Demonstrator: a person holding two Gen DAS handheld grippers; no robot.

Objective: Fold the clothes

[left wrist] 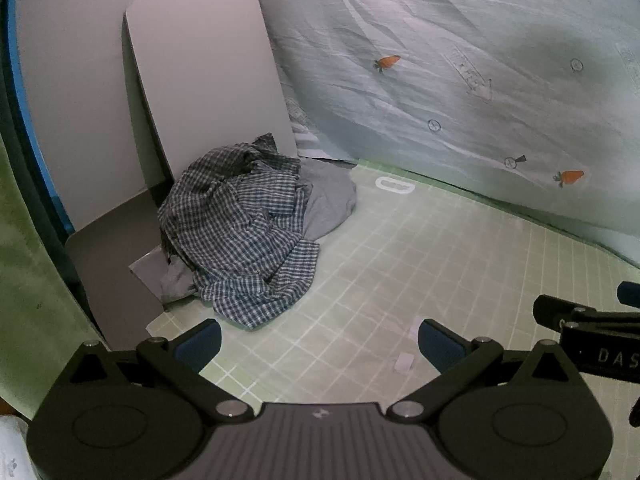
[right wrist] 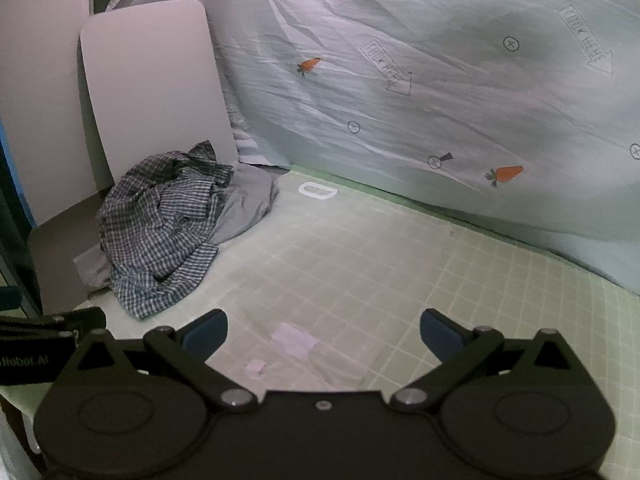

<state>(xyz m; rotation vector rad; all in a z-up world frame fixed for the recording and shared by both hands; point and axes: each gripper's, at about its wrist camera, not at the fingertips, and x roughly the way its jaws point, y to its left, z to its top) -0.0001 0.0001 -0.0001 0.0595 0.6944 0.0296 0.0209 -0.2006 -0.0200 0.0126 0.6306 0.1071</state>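
A crumpled blue-and-white checked shirt (left wrist: 244,232) lies in a heap at the back left of the green grid mat (left wrist: 400,272), on top of a plain grey garment (left wrist: 328,200). The same checked shirt (right wrist: 160,232) and grey garment (right wrist: 248,204) show in the right wrist view. My left gripper (left wrist: 320,344) hovers over the mat in front of the heap, open, nothing between its blue pads. My right gripper (right wrist: 324,332) is also open and empty, to the right of the heap. The right gripper's body (left wrist: 592,332) enters the left wrist view at the right edge.
A pale sheet with carrot prints (left wrist: 460,80) hangs behind the mat. Grey rounded boards (left wrist: 208,80) lean at the back left, one lying flat (left wrist: 116,280) beside the clothes. A white ring mark (left wrist: 394,185) and small pale patches (right wrist: 294,340) sit on the mat.
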